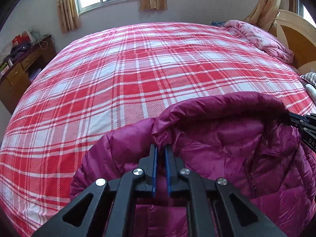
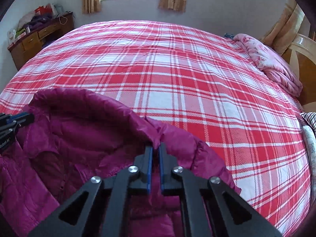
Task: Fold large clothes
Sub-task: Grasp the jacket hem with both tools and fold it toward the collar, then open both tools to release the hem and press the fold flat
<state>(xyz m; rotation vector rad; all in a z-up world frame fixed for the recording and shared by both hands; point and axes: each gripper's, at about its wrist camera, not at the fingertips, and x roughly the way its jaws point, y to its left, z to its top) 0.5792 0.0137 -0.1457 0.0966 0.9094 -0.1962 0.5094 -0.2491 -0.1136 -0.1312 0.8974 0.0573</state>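
You're barely started: your left gripper (image 1: 161, 148) and right gripper (image 2: 155, 147) each pinch the jacket (image 1: 227, 138) collar ahead, nothing folded yet.

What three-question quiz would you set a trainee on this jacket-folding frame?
1. True or false: both grippers pinch the magenta puffer jacket.
2. The bed has which cover? A plaid, B plain blue, C floral green.
3. Fill in: the folded pink quilt lies near the ___.

Key: 1 true, left gripper and right gripper each clamp fabric by the collar; 2 A; 3 headboard.
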